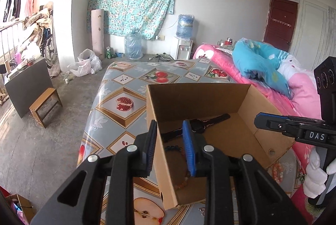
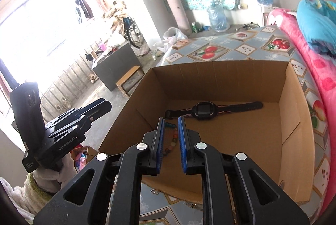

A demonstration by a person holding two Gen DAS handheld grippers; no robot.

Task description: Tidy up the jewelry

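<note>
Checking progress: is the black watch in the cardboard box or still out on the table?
In. The black watch lies flat on the floor of the cardboard box, beside a bead bracelet.

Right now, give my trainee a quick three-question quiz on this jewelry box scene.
1. True or false: the watch lies inside the box.
2. Multiple choice: what lies in the box nearer the cameras than the watch? A) a ring B) a bead bracelet C) a comb
3. Short answer: which gripper straddles the box's wall?

Key:
1. True; it lies flat on the box floor, near the far wall.
2. B; multicoloured beads show between the fingers of the right gripper.
3. The left gripper; one finger is outside the wall, one inside, jaws open and holding nothing.
</note>
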